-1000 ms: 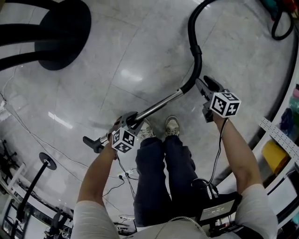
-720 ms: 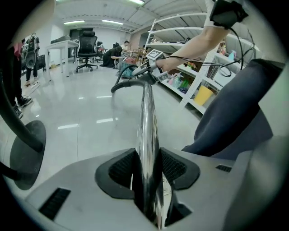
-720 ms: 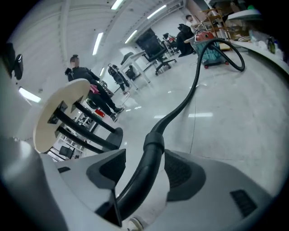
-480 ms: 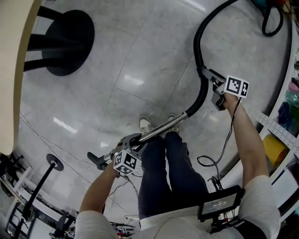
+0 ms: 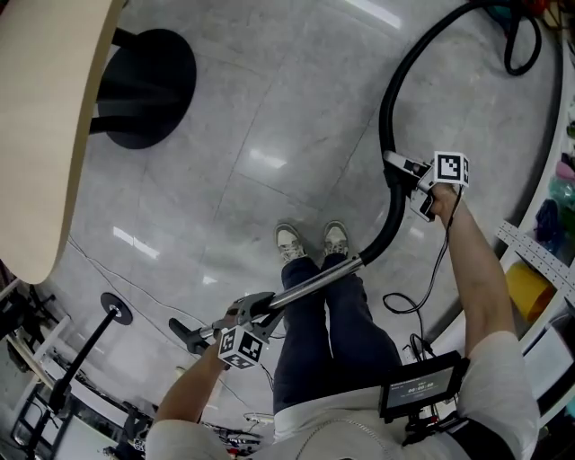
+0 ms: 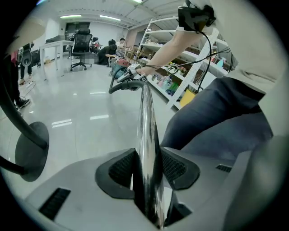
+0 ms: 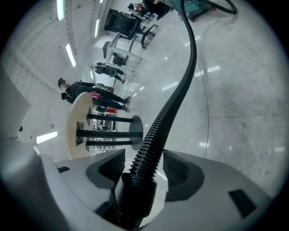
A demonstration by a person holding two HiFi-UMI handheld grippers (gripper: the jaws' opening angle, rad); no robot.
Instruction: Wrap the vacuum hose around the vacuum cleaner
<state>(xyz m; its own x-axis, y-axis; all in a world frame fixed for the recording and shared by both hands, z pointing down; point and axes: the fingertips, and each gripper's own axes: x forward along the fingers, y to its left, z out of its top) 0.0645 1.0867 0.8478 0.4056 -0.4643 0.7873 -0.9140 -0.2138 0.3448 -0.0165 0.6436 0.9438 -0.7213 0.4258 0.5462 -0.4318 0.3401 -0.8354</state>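
Observation:
My left gripper is shut on the chrome wand tube, near its lower end with the black nozzle. In the left gripper view both pads press the tube, which runs straight ahead. The tube joins a curved black handle and then the ribbed black hose. That hose arcs away to a teal and red machine at the far end. My right gripper straddles the hose just above the handle. Its jaws have just been opening, and the hose and its cuff lie loosely between them.
A round beige tabletop on a black pedestal base stands at the left. White shelving lines the right side. A black stand with a round foot and thin cables lie at lower left. The person's shoes are below the wand.
The left gripper has lifted the wand end toward me. The right gripper has risen and rolled on the hose. The hose now curves more steeply.

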